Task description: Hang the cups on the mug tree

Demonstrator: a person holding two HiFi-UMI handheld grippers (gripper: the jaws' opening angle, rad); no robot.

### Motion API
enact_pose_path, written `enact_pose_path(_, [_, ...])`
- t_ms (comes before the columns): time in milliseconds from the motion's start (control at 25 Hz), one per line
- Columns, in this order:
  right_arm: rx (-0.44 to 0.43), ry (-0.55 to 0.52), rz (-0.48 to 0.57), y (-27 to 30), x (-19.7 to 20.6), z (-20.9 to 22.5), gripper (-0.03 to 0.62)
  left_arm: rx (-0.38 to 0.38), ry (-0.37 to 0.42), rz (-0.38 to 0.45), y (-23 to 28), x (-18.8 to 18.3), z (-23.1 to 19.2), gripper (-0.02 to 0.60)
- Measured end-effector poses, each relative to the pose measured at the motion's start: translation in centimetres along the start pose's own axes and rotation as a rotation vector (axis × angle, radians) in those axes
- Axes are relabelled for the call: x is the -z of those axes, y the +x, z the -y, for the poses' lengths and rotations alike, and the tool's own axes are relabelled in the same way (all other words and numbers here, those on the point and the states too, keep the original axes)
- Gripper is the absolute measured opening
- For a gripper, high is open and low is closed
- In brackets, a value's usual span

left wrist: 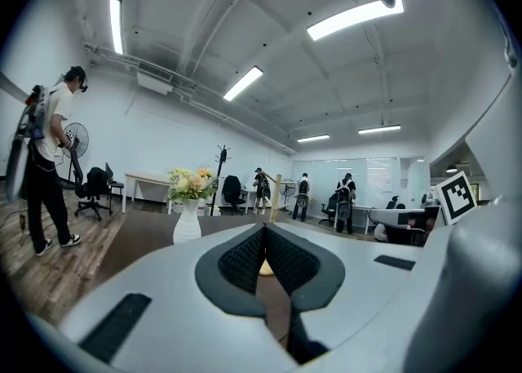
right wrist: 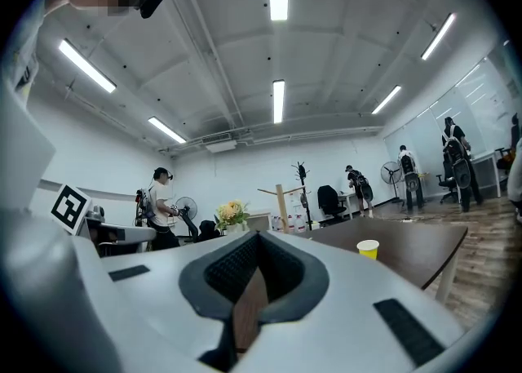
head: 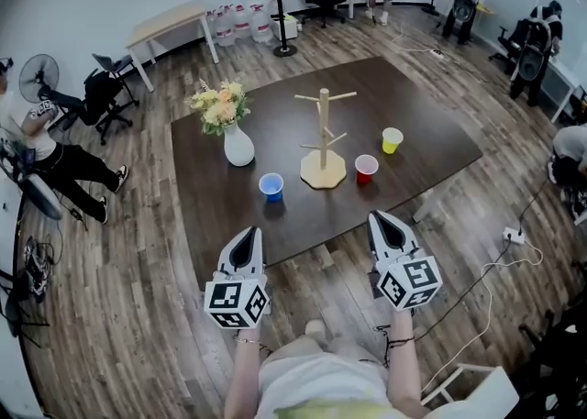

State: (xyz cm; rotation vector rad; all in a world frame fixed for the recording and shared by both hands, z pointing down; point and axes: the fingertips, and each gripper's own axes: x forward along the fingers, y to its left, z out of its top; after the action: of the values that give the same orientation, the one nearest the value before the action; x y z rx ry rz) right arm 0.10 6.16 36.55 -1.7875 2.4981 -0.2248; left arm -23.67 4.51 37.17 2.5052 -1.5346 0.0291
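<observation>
Wood-plank floor (head: 138, 316) of an open office. A pale desk (head: 174, 23), a coat stand (head: 278, 5), fans, chairs and several people stand along the walls.

Dark brown table (head: 303, 225), set at an angle at centre. It carries the mug tree (head: 323, 147), upright on a pale base with bare pegs, and a white vase (head: 237, 145) of flowers to the left of the tree.

Left gripper (head: 246, 232) and right gripper (head: 381, 217), side by side at the table's near edge. Each has its jaws closed tip to tip on nothing.

Three cups stand upright on the table. The blue cup (head: 271, 186) is left of the tree base, the red cup (head: 366, 168) is just right of it, and the yellow cup (head: 392, 139) is further right.

The left gripper view shows only the vase and the upper post of the tree above the gripper body. The right gripper view shows only the yellow cup; the other two cups are hidden. The holder's body is cut off by the bottom edge of the head view.
</observation>
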Motion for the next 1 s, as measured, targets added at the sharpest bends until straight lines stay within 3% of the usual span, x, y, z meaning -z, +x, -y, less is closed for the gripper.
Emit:
enact_pose_path(480, [-0.050, 0.009, -0.068, 5.8, 2.3, -0.4, 0.020, -0.001, -0.040, -0.050, 4.3, 1.2, -2.3, 0.023])
enact_pose_path(800, [-0.157, -0.001, -0.144, 12.2, 4.9, 0.3, 0.020, -0.119, -0.087, -0.094, 7.5, 3.3, -5.6, 0.023])
enact_pose_path(1000, [-0.267, -0.025, -0.212, 15.8, 7.3, -0.4, 0.021, -0.197, -0.136, -0.121, 9.4, 5.3, -7.0, 0.023])
